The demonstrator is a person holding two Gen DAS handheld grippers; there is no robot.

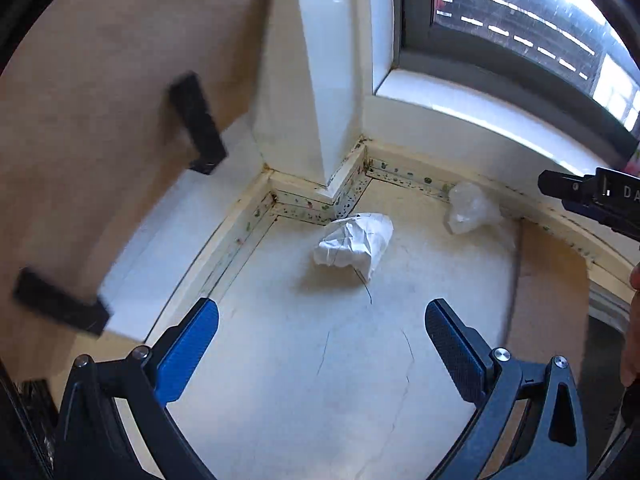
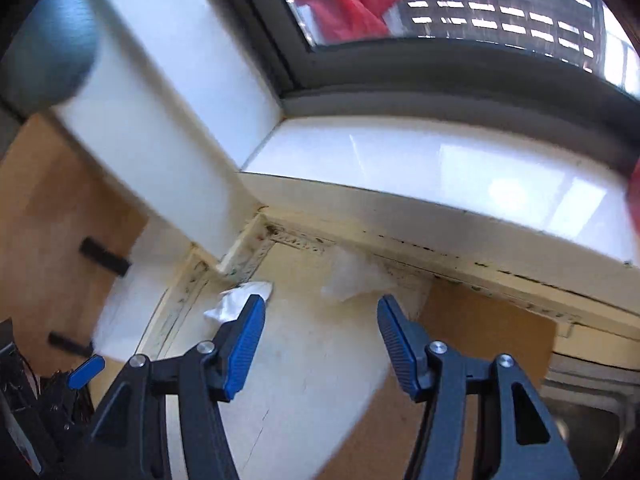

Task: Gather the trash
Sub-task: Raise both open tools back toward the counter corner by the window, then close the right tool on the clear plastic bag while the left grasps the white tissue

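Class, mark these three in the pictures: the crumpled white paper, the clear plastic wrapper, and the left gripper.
crumpled white paper (image 1: 354, 244), left wrist view, middle of the wad.
clear plastic wrapper (image 1: 470, 208), left wrist view, centre of the bunched film by the wall.
left gripper (image 1: 322, 308), left wrist view, midway between its fingertips.

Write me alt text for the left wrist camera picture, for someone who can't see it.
A crumpled white paper wad lies on a pale floor in a corner below a window, with a clear plastic wrapper against the baseboard to its right. The left gripper points down at them, jaws open and empty, and the right gripper enters from the right edge.
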